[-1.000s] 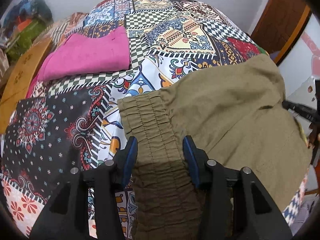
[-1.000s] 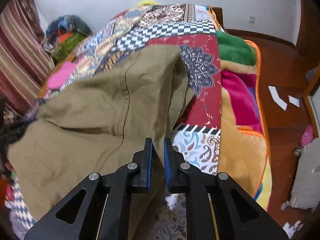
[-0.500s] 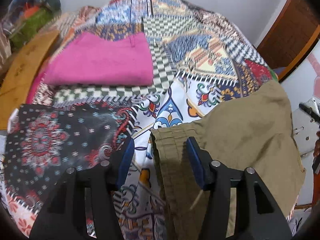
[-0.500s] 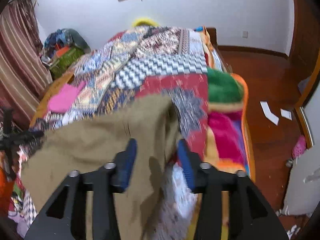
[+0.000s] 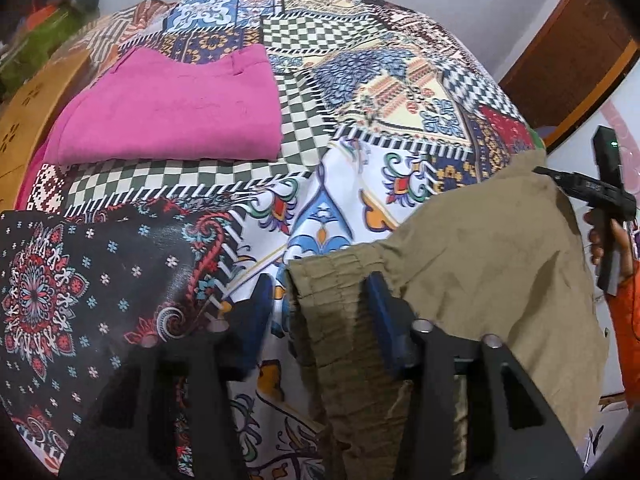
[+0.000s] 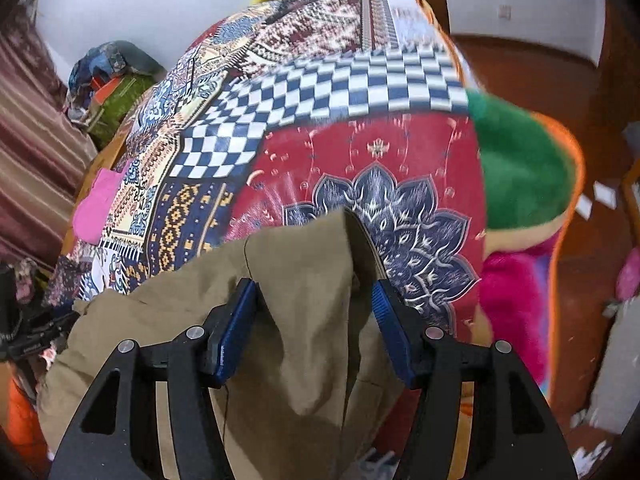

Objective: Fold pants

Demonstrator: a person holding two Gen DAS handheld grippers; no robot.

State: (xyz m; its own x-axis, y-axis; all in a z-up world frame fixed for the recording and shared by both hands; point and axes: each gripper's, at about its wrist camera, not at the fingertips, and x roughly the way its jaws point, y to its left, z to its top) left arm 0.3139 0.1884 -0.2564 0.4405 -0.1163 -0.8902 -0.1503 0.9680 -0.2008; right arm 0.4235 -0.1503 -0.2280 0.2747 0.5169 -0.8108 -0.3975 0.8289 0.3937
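Olive pants (image 5: 480,264) lie folded at the near edge of the patchwork bed cover (image 5: 360,92). Their gathered waistband (image 5: 328,304) runs between the jaws of my left gripper (image 5: 318,320), which are closing; the left pad stands clear of the cloth. In the right wrist view the pants' folded leg end (image 6: 304,280) lies under my right gripper (image 6: 316,320), whose jaws are opening with loose cloth between them, unpressed. A hand holds the right gripper (image 5: 592,192) at the pants' far corner in the left wrist view.
Folded pink pants (image 5: 172,108) lie further back on the bed. A wooden bed frame (image 5: 24,120) and a clothes pile (image 6: 112,80) are on the left. A green and pink blanket (image 6: 520,160) hangs over the bed's right edge above the wooden floor (image 6: 592,92).
My right gripper, shut on the pants' edge a second ago, has let go and spread its jaws. The left gripper has shifted so the waistband's left edge now lies between its jaws.
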